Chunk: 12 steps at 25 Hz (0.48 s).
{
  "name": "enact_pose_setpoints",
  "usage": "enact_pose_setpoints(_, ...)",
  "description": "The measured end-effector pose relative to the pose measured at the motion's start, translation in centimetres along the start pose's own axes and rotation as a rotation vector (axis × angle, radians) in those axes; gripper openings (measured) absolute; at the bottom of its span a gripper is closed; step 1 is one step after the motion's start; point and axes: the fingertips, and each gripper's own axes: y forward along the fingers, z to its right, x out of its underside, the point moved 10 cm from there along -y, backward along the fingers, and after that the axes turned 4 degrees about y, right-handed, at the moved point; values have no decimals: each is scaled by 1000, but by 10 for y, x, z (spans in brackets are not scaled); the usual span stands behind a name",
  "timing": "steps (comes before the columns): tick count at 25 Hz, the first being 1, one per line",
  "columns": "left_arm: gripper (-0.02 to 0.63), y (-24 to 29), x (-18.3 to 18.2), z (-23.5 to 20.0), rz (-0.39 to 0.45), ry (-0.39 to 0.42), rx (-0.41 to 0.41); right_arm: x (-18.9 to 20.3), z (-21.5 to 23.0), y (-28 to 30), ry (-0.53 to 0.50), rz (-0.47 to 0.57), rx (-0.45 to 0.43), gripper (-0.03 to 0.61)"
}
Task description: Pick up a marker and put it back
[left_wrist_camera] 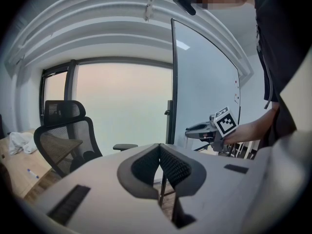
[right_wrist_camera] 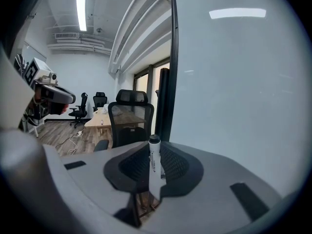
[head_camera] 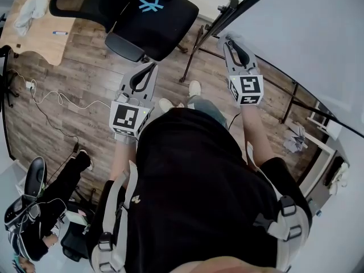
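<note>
We hold the white marker with the dark cap (right_wrist_camera: 154,172) upright, pinched between the jaws of the right gripper (right_wrist_camera: 153,152), close in front of the large white whiteboard (right_wrist_camera: 239,82). The left gripper (left_wrist_camera: 160,152), farther from the whiteboard, is clenched on nothing. To put the marker back well, we judge we should squeeze steadily so it cannot swivel, carry it to its resting place at the whiteboard, which we cannot make out here, and let go only once it is supported.
</note>
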Motion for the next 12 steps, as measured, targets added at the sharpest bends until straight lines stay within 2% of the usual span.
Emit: enact_pose_setpoints(12, 8, -1, 0, -1, -22, -12, -3, -6, -3, -2, -2, 3, -16, 85)
